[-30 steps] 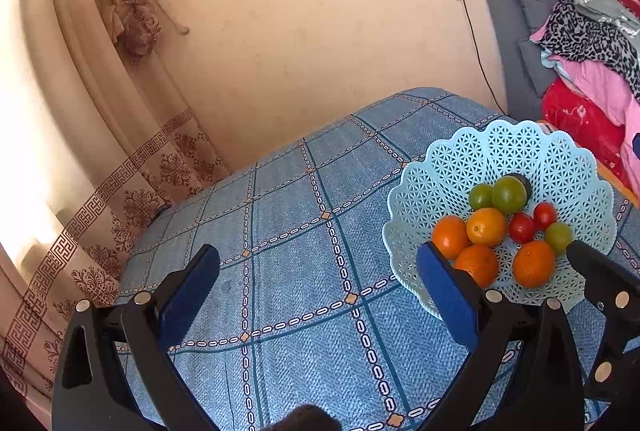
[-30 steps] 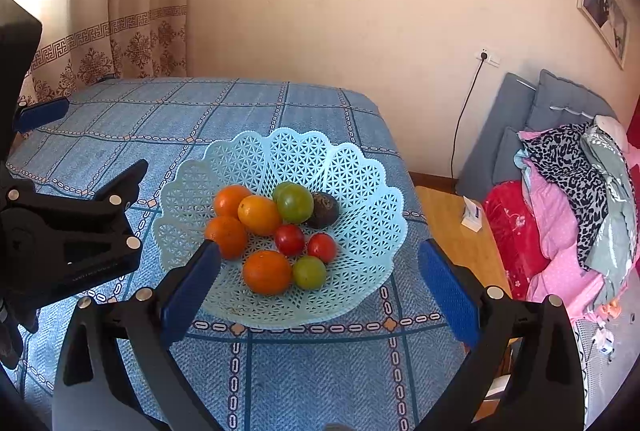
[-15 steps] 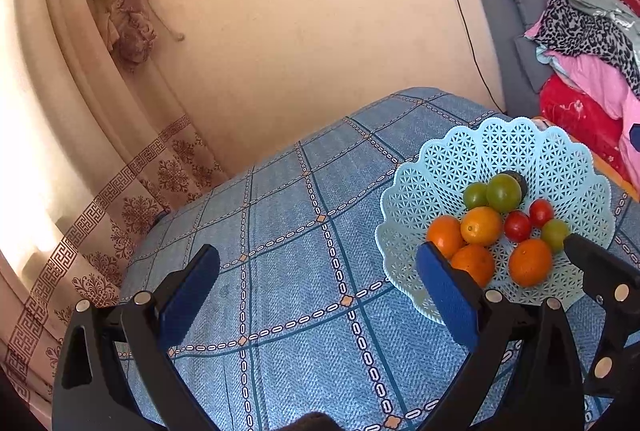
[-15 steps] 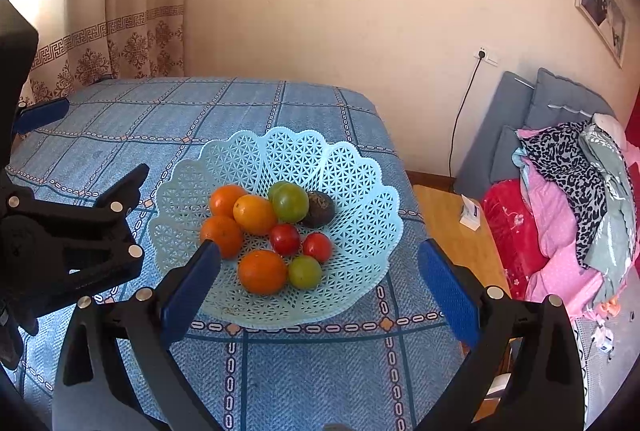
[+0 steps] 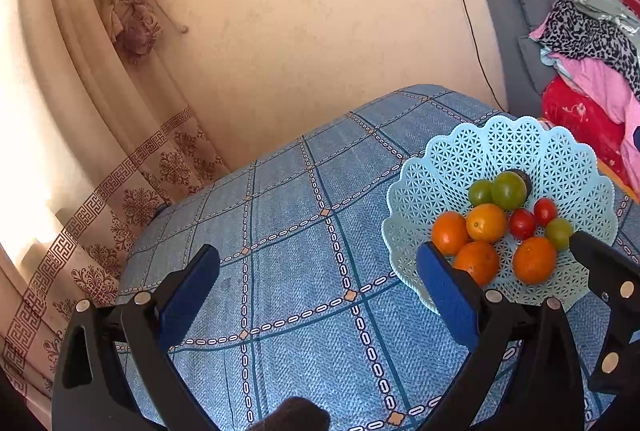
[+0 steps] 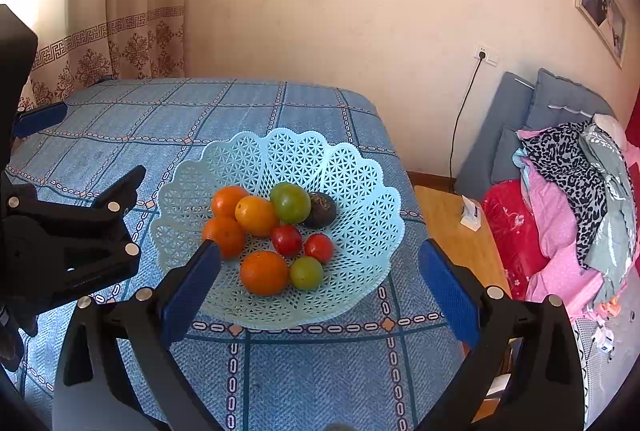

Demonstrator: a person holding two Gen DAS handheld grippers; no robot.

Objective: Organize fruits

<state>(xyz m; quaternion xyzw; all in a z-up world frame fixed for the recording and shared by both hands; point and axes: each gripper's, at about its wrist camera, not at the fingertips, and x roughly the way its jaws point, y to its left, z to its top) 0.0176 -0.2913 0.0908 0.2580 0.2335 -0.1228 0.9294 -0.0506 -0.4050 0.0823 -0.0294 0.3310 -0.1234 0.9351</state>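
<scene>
A pale blue lattice basket (image 6: 360, 167) (image 5: 520, 143) stands on the blue checked tablecloth (image 6: 200, 119). It holds several oranges (image 6: 264, 272), red tomatoes (image 6: 286, 240), green fruits (image 6: 290, 202) and a dark avocado (image 6: 322, 209). My right gripper (image 6: 319, 285) is open and empty, above the basket's near rim. My left gripper (image 5: 318, 289) is open and empty over bare cloth left of the basket; it shows in the right wrist view (image 6: 72, 231).
The table's far edge meets a beige wall and a patterned curtain (image 5: 132, 167). To the right stand a low wooden side table (image 6: 456, 231), grey cushions (image 6: 540, 103) and a pile of clothes (image 6: 576, 183). A black cable (image 6: 460, 123) hangs from a wall socket.
Both grippers drew back and shifted slightly; the basket sits further left in the right wrist view and lower right in the left. Both stayed open. No fruit moved.
</scene>
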